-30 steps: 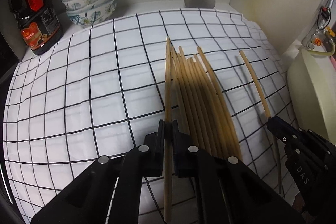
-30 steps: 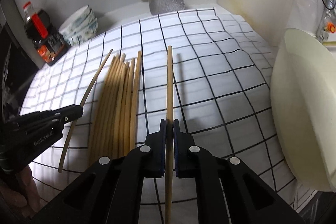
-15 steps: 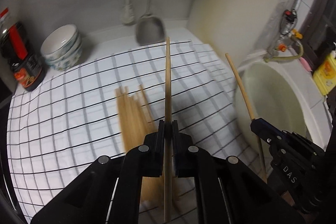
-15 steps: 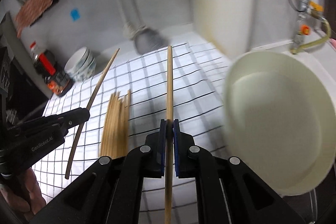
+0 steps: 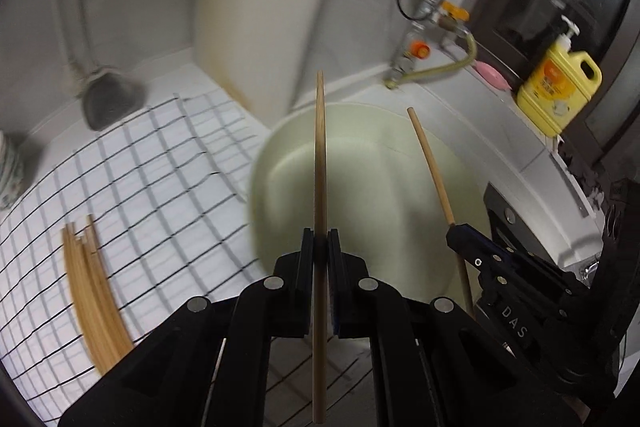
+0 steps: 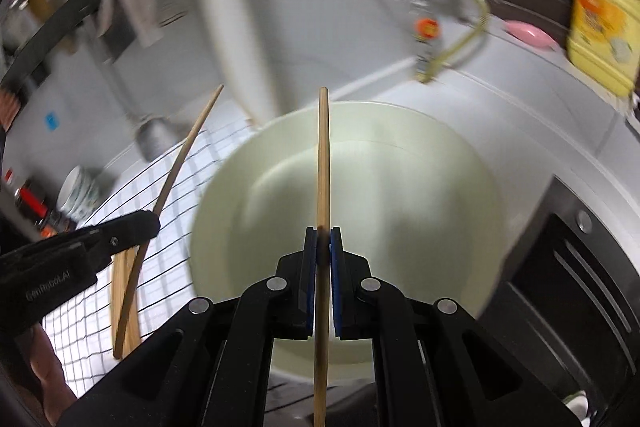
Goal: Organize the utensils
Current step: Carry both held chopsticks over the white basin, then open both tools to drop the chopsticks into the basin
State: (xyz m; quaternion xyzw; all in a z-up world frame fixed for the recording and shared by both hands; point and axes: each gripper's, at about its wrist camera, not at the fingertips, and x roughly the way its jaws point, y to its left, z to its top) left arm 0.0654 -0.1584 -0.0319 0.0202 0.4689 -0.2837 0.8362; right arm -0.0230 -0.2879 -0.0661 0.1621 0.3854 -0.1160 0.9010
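Ahead of both my claws sits a pale basin (image 6: 400, 131); my left claw (image 5: 320, 247) clamps one chopstick (image 5: 320, 155), my right claw (image 6: 322, 247) clamps another chopstick (image 6: 323, 155).

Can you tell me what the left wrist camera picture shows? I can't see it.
The left gripper is shut on a chopstick over a pale basin. The right gripper holds another chopstick beside it; more chopsticks lie on the checked cloth.

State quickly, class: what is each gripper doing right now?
Left gripper: jaws shut on a chopstick, above the basin.
Right gripper: jaws shut on another chopstick, also above the basin.
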